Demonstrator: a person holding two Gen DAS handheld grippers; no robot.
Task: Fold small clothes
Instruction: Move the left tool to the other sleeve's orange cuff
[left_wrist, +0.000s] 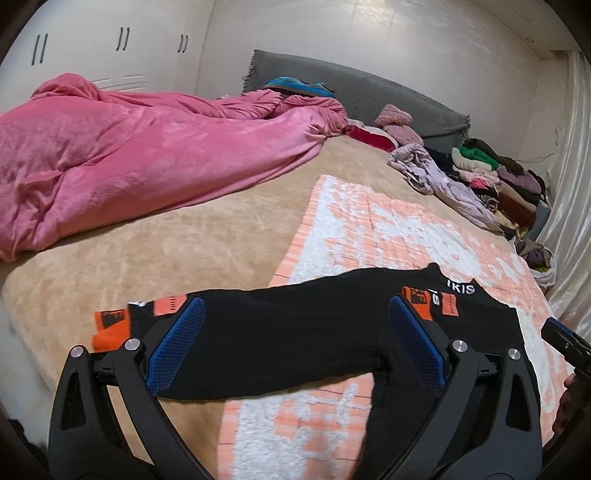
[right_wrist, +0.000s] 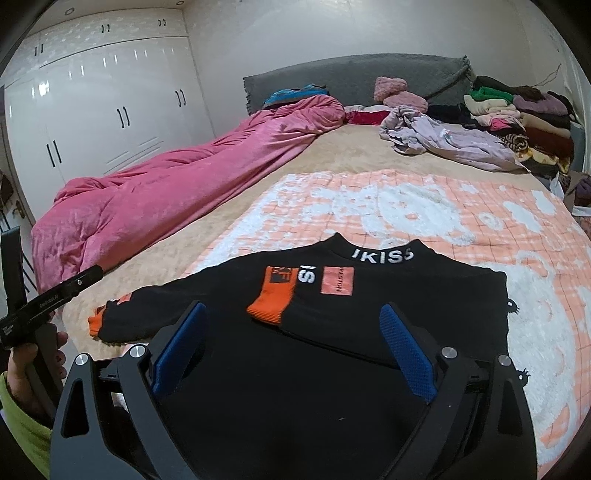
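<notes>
Both the left claw (left_wrist: 295, 343) and right claw (right_wrist: 291, 347) hang wide open, holding nothing, above the black sweater (right_wrist: 369, 306) (one sleeve folded in) on the bed (right_wrist: 258, 199).

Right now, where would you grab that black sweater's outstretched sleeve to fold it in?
Probably at the orange cuff: the sleeve lies flat off the black sweater, toward the pink duvet. The left tongs, open, could come from that side.

Home bedroom, wide bed (right_wrist: 332, 155) with grey headboard (right_wrist: 354, 77), rumpled pink duvet (right_wrist: 166, 184), peach-and-white blanket (right_wrist: 424, 206) spread on top, stacked clothes (right_wrist: 517, 114) by the headboard, glossy white wardrobe (right_wrist: 99, 107) with dark handles, pale curtain (left_wrist: 569, 206)
</notes>
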